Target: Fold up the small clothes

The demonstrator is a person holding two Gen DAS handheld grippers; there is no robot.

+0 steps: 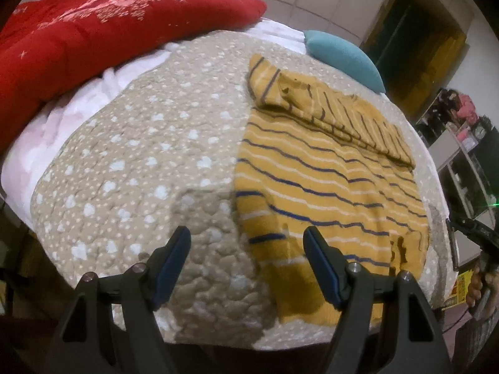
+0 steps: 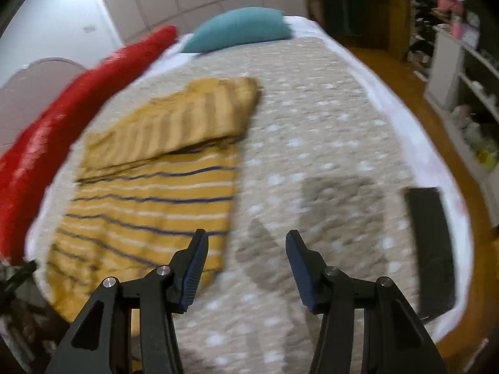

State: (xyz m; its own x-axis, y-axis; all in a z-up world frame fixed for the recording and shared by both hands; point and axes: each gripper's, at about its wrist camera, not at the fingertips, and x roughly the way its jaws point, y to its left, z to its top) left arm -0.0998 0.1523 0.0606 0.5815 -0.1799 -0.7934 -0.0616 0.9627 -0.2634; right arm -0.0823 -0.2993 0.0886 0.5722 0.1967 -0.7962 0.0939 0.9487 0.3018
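Observation:
A mustard-yellow garment with navy and white stripes [image 1: 327, 184] lies flat on the spotted beige quilt [image 1: 131, 162], its far part folded back over itself [image 1: 336, 112]. My left gripper [image 1: 246, 237] is open and empty, above the garment's near left edge. In the right wrist view the garment [image 2: 149, 199] lies at the left with its folded part [image 2: 181, 121] farther away. My right gripper [image 2: 246, 243] is open and empty, just right of the garment's near right edge.
A red quilted duvet [image 1: 93, 31] lies along the bed's far left side. A teal pillow [image 2: 240, 31] sits at the head. A black flat object [image 2: 430, 249] rests near the bed's right edge. White shelves [image 2: 461, 87] stand across the wooden floor.

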